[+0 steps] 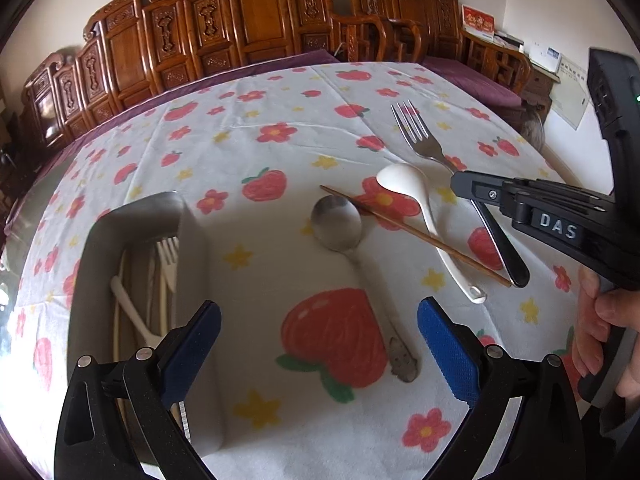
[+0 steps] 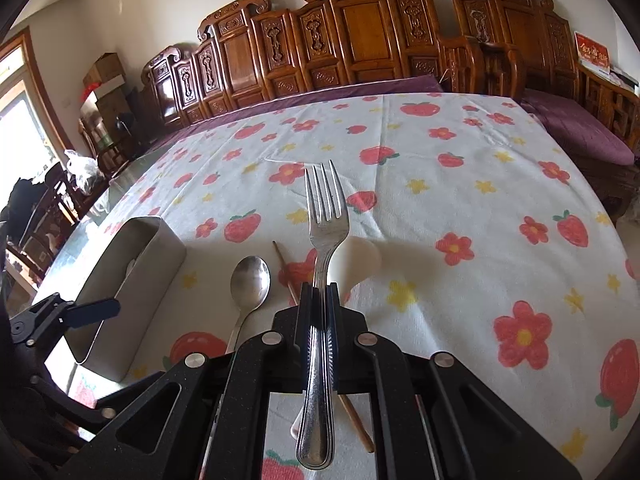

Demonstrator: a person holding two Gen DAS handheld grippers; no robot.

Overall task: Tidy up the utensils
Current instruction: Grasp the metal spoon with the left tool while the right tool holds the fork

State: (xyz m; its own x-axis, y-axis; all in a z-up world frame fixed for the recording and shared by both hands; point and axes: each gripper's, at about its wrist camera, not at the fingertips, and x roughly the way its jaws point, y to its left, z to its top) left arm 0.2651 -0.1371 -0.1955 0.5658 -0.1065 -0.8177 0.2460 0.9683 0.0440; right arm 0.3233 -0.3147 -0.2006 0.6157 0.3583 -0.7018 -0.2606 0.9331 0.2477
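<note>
My right gripper [image 2: 319,292] is shut on the handle of a metal fork [image 2: 325,216], tines pointing forward above the cloth; the fork [image 1: 418,132] and gripper [image 1: 466,186] also show in the left wrist view. My left gripper [image 1: 318,328] is open and empty, blue pads apart, above the handle of a metal spoon [image 1: 340,224]. A white ceramic spoon [image 1: 404,184] and a wooden chopstick [image 1: 416,236] lie on the cloth to the right of it. A grey utensil box [image 1: 192,248] at the left holds a white plastic fork and other pale utensils.
The table carries a white cloth with strawberries and flowers [image 1: 260,152]. Carved wooden chairs [image 1: 256,12] stand along the far edge. The grey box [image 2: 132,280] and metal spoon [image 2: 250,280] also show left of the fork in the right wrist view.
</note>
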